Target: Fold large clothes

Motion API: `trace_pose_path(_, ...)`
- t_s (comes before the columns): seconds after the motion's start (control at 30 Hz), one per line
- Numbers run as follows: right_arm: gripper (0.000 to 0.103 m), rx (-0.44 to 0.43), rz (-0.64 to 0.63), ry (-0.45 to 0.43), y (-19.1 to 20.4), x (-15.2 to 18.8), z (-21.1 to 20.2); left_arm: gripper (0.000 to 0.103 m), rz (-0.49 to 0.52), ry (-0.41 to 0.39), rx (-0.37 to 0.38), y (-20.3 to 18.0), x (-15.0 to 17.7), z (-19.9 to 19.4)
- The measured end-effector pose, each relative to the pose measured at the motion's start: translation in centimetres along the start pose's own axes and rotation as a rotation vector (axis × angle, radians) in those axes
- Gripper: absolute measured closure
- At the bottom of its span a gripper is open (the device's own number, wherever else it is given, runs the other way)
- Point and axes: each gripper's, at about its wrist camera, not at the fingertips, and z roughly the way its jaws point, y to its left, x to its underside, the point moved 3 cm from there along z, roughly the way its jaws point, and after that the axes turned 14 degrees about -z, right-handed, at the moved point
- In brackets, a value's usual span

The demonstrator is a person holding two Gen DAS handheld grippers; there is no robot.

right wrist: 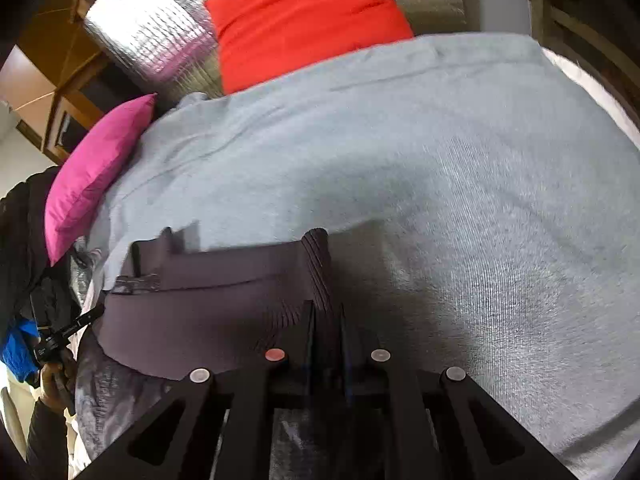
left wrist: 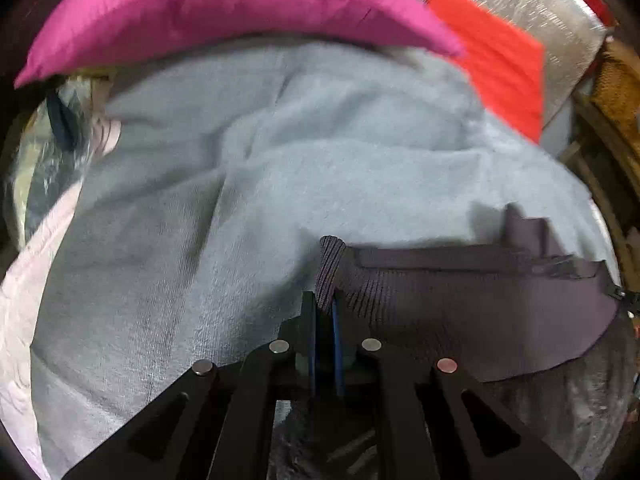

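A dark purple-grey garment [left wrist: 460, 312] with a ribbed hem and a zipper hangs stretched between my two grippers over a light grey blanket [left wrist: 260, 184]. My left gripper [left wrist: 325, 304] is shut on one ribbed corner [left wrist: 330, 268] of it. In the right wrist view my right gripper [right wrist: 326, 308] is shut on the other ribbed corner [right wrist: 318, 264]; the garment [right wrist: 200, 312] spreads to the left of it. The lower part of the garment hangs below, hidden behind the gripper bodies.
The grey blanket [right wrist: 400, 168] covers a bed. A magenta pillow [left wrist: 224, 8] and a red pillow [left wrist: 500, 60] lie at the far side against a silver quilted panel [right wrist: 148, 28]. Wooden furniture [right wrist: 52, 68] stands beyond. The person's hand with the other gripper [right wrist: 52, 344] shows at left.
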Motion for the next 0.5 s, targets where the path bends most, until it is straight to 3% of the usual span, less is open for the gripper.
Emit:
trace_pose_path(0.07,0.089,-0.003,-0.037,-0.024,0.7,-0.1,-1.1,0.089,0.029,0.001,0.022,-0.4,0.2,-0.6)
trace_pose_path(0.1,0.085,-0.003,-0.052,-0.024,1.0,-0.1,-1.5,0.082,0.054,0.001,0.021,-0.7,0.4,-0.9)
trace_pose_path(0.13,0.081,-0.008,-0.057,-0.017,1.2,-0.4,-1.3,0.066,0.072,-0.011,0.016,-0.7,0.6,-1.4)
trace_pose_path(0.17,0.057,-0.001,-0.062,-0.014,1.3,-0.3,-1.3,0.053,0.085,-0.021,0.017,-0.8,0.9,-1.6)
trace_pose_path(0.2,0.020,0.007,-0.070,-0.017,1.4,-0.2,-1.5,0.038,0.101,-0.044,0.020,-0.9,1.0,-2.1)
trace_pose_path(0.23,0.015,0.006,-0.078,-0.032,1.4,-0.2,-1.7,0.032,0.108,-0.064,0.020,-1.2,0.9,-2.3)
trace_pose_path(0.3,0.015,-0.007,-0.098,-0.061,1.7,0.0,-2.4,0.028,0.127,-0.096,0.012,-1.2,0.7,-2.8)
trace_pose_path(0.4,0.015,-0.010,-0.125,-0.023,2.5,-0.4,-1.3,0.028,0.155,-0.003,0.001,-2.0,1.2,-1.0)
trace_pose_path(0.43,0.016,-0.018,-0.146,0.005,3.0,-0.5,-0.4,0.030,0.184,0.037,-0.004,-2.5,1.7,-0.2)
trace_pose_path(0.47,0.022,-0.022,-0.165,0.033,3.4,-0.5,0.3,0.044,0.209,0.035,-0.018,-2.7,2.3,-0.1)
trace_pose_path(0.5,0.070,0.001,-0.205,0.073,4.1,-0.5,1.2,0.084,0.238,0.030,-0.049,-3.1,2.6,0.0)
